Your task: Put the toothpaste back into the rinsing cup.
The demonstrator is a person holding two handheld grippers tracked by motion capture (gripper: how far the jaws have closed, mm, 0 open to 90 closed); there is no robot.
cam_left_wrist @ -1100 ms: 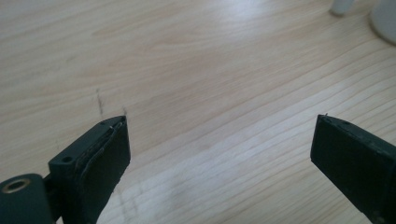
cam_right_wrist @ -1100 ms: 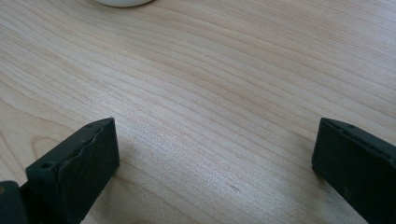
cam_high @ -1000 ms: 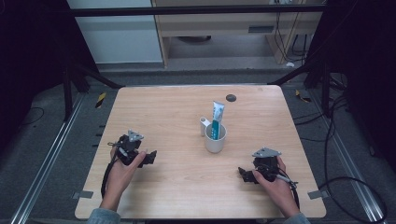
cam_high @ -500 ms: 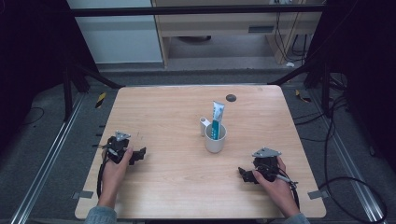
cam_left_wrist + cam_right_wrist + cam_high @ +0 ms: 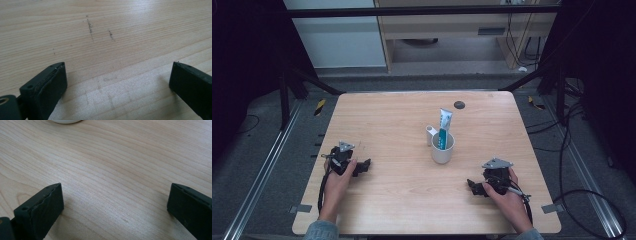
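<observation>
The white mug (image 5: 442, 148) stood upright a little right of the wooden table's (image 5: 392, 115) middle, with a toothpaste tube (image 5: 443, 128) standing in it, cap down as far as could be told, and a small white piece (image 5: 430, 134) touching its far-left side. Judging by that, nothing remained to pick up. Your left gripper (image 5: 364, 165) rested well left of the mug, your right gripper (image 5: 473, 186) nearer you and to its right; both jaws gaped wide and held nothing. The right gripper view caught the mug's base (image 5: 66, 121); the left gripper view showed faint scuff marks (image 5: 89, 26).
</observation>
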